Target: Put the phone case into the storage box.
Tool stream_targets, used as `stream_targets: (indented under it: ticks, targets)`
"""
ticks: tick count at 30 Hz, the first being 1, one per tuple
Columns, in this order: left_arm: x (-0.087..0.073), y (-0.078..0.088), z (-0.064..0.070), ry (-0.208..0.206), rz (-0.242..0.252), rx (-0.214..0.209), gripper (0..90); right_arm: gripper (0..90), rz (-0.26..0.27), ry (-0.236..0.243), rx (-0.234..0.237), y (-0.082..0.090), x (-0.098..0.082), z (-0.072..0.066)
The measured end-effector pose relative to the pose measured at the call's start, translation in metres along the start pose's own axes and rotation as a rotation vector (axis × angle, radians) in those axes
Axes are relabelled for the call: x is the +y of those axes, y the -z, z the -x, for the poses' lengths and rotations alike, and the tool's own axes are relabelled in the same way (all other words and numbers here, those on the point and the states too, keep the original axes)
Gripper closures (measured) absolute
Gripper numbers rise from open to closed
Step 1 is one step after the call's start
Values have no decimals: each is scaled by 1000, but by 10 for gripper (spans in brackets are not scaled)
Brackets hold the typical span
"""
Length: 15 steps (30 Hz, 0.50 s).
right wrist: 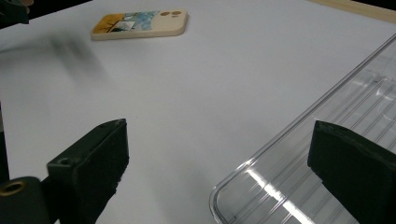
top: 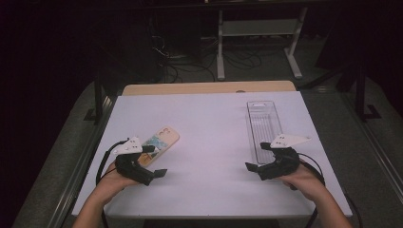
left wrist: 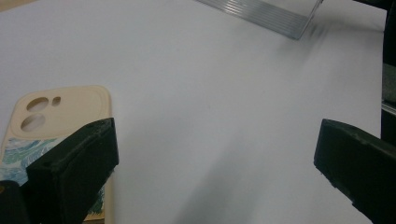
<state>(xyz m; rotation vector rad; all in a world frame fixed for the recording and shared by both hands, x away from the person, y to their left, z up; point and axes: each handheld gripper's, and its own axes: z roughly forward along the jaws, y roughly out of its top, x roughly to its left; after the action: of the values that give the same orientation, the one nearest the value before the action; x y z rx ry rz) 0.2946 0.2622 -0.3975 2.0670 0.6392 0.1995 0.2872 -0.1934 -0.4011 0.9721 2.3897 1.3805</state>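
Note:
A cream phone case with a blue-green picture lies flat on the left of the white table top. My left gripper hovers just in front of it, open and holding nothing. In the left gripper view the phone case lies partly behind the left jaw of my left gripper. A long clear plastic tray lies on the right. My right gripper is open at the tray's near end. In the right gripper view my right gripper straddles the rim of the clear tray, and the phone case lies far off.
The white surface has a wooden strip along its far edge. Beyond it, on the dark floor, are a white metal frame and loose cables. Black rails run along both sides of the table.

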Motion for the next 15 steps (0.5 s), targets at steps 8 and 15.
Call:
stream_targets:
  ticks: [8, 15]
  targets:
    - [1, -2, 0, 8, -2, 0, 0, 48, 3, -4, 4, 1, -1, 0]
    - [4, 0, -2, 21, 9, -2, 0, 48, 8, 0, 5, 1, -1, 0]
